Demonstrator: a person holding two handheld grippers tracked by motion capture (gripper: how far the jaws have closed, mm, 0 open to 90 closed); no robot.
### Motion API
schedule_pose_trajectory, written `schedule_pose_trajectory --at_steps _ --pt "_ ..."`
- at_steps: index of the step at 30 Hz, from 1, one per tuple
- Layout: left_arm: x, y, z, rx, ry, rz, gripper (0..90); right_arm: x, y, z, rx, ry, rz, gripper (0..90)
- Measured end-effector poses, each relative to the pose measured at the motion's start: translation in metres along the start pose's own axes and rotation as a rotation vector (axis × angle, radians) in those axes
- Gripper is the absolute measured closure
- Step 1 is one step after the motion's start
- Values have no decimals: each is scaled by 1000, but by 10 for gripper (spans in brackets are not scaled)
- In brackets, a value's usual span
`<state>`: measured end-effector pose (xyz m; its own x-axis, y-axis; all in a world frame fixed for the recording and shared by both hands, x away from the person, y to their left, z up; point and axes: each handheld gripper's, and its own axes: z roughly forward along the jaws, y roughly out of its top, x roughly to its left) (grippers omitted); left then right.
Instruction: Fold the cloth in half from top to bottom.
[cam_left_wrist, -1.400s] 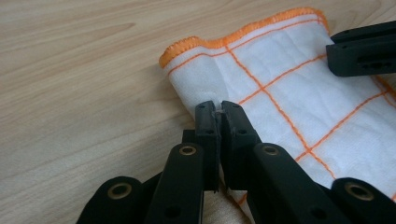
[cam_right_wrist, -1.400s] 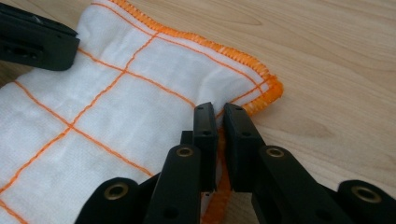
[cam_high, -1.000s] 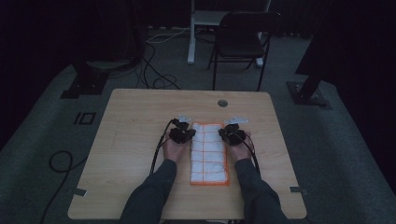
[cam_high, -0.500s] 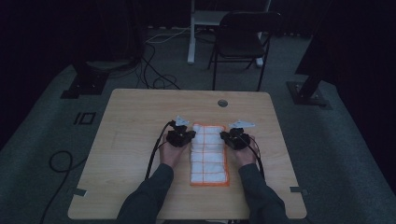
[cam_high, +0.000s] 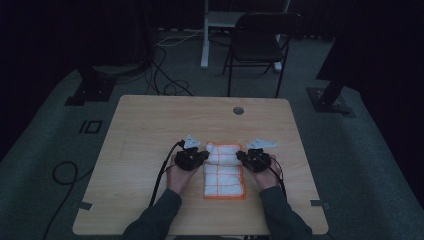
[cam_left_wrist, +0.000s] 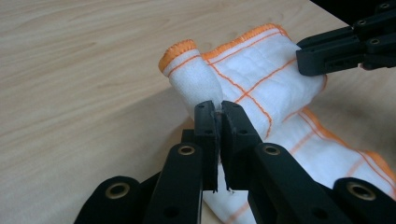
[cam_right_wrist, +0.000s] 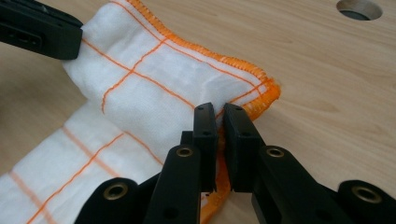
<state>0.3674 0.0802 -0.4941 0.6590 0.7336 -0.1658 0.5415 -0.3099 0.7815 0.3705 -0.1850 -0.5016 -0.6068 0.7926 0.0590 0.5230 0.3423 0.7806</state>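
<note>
folding: cloth (cam_high: 224, 170) far edge lifted off table (cam_high: 150, 130)
left fingers (cam_left_wrist: 208, 128): pinching one far corner
right fingers (cam_right_wrist: 208, 128): pinching other corner
next: likely carry both corners toward the near edge, level

- A wooden desk (cam_high: 150, 130) stands on grey carpet (cam_high: 45, 150) in a dim room.
- Beyond the desk: a black folding chair (cam_high: 260, 42).
- Left of the desk: cables (cam_high: 162, 75) and a black stand base (cam_high: 92, 87).

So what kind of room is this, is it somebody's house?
Probably not a house; it looks like a dark studio or lab for recording. A bare wooden table stands alone on grey carpet, cables trail over the floor, and black stand bases sit beside a folding chair.
</note>
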Motion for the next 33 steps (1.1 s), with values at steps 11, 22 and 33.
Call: schedule_pose_trajectory --at_steps 11,22,33 --pt "-16 -20 -14 33 -36 12 864 13 -17 -18 9 44 -8 836" --pt "-21 -51 -9 115 -36 3 801 20 -46 -19 74 84 7 708" --pt "-5 -31 -22 24 -35 -33 598 6 -35 -22 11 80 54 526"
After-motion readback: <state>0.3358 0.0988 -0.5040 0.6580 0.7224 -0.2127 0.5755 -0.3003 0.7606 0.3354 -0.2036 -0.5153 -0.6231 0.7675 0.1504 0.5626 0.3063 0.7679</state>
